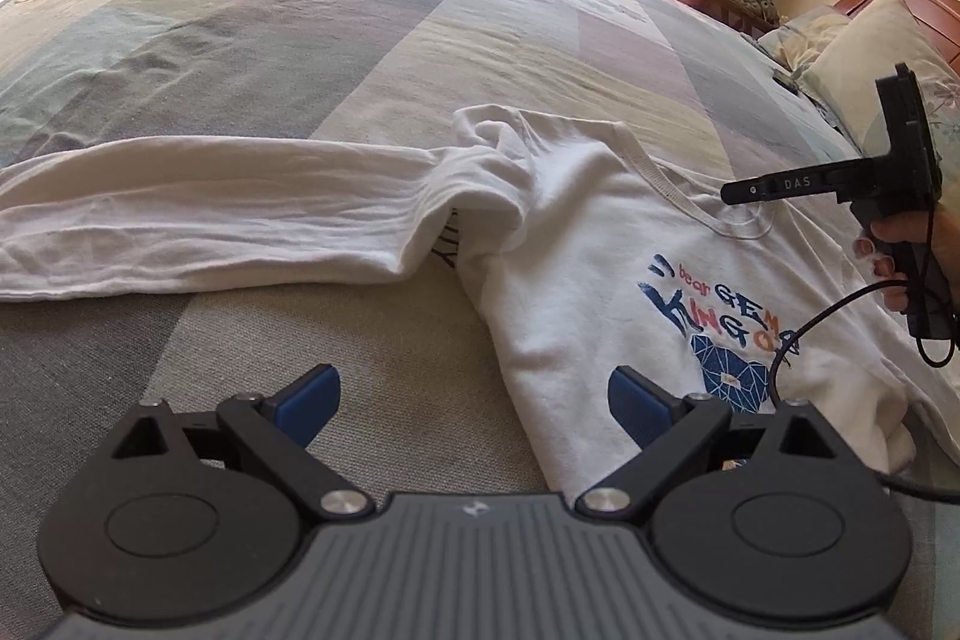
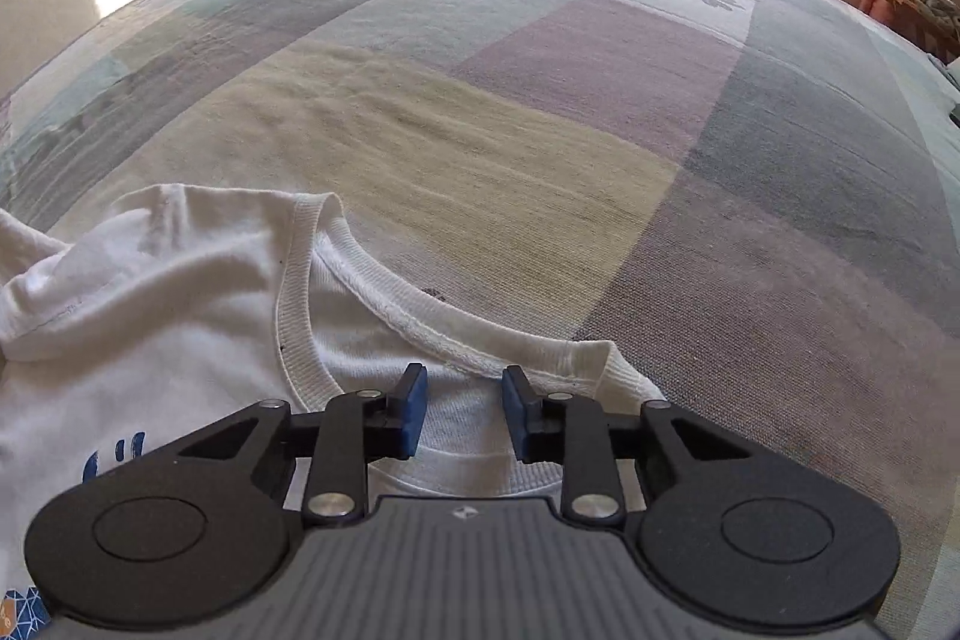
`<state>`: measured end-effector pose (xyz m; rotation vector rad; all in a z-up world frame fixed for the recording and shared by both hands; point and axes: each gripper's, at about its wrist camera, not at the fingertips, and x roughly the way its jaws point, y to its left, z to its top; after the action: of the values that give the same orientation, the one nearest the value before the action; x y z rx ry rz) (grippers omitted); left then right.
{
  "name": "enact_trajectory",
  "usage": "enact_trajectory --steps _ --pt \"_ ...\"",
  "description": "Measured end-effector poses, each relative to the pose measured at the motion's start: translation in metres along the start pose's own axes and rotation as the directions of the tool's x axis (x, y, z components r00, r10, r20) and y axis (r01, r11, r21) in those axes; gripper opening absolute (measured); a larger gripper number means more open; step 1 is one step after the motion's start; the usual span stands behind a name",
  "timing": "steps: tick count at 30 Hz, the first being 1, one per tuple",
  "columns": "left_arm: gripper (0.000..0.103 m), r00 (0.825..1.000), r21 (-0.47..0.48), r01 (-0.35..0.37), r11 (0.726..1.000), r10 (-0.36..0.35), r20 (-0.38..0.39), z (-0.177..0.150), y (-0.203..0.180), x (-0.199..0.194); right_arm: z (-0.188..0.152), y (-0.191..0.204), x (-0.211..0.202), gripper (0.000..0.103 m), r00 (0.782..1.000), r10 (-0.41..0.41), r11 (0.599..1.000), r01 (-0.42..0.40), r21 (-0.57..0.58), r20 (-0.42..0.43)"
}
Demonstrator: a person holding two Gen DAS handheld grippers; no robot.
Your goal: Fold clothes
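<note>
One white shirt (image 1: 600,244), two open tools.

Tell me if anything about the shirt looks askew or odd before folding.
The white shirt lies rumpled: its shoulder is bunched into folds, and the long sleeve stretches sideways, wrinkled, across the bed. No damage shows.

Sleeve (image 1: 198,214) end cut off at left edge. Shirt (image 1: 600,280) hem hidden behind left gripper (image 1: 474,403). Hand (image 1: 894,250) mostly out of frame.
</note>
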<state>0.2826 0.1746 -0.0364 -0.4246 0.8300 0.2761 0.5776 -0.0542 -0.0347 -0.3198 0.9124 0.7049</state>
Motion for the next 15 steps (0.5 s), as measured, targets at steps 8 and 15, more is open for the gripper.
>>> enact_trajectory --steps 8,15 --pt "0.096 0.999 -0.257 -0.015 0.966 0.024 0.032 0.004 0.073 0.001 -0.041 0.043 -0.068 0.052 0.996 0.077 0.997 -0.078 0.025 0.053" --pt "0.096 0.994 -0.360 0.055 0.931 -0.018 0.104 0.005 0.112 -0.002 -0.093 0.082 -0.105 0.060 0.984 0.170 0.970 -0.175 0.169 0.046"
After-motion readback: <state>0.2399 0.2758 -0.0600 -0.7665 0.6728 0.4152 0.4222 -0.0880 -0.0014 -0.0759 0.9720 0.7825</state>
